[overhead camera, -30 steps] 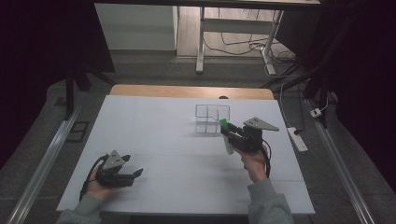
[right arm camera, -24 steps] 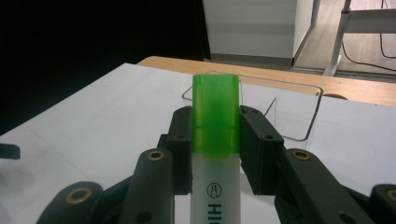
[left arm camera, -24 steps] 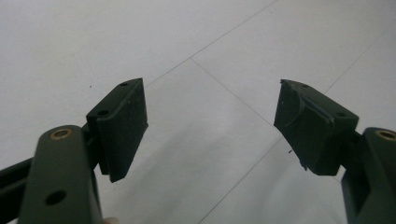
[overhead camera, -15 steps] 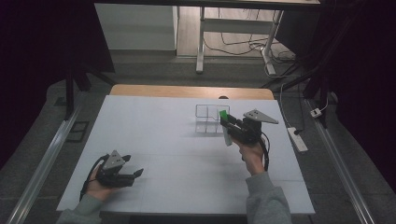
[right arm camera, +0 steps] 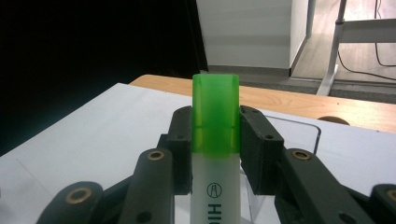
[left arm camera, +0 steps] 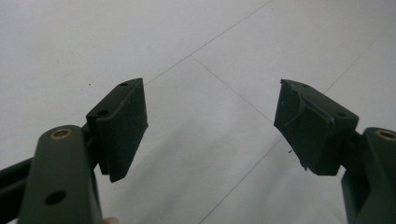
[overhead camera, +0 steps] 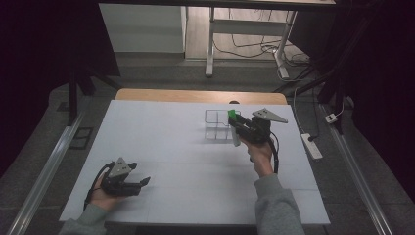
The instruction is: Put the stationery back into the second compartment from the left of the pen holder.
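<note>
Right gripper (overhead camera: 234, 128) jaws pinching green-capped white highlighter pen (right arm camera: 215, 140), long axis upright, cap up, right beside clear acrylic compartment organizer (overhead camera: 216, 119) on counter (overhead camera: 161, 132). Left gripper (overhead camera: 139, 183) jaws spread, far off.

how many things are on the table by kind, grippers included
highlighter, green cap, held upright in the right gripper: 1
clear compartment box: 1
grippers, left gripper and right gripper: 2
total: 4
</note>
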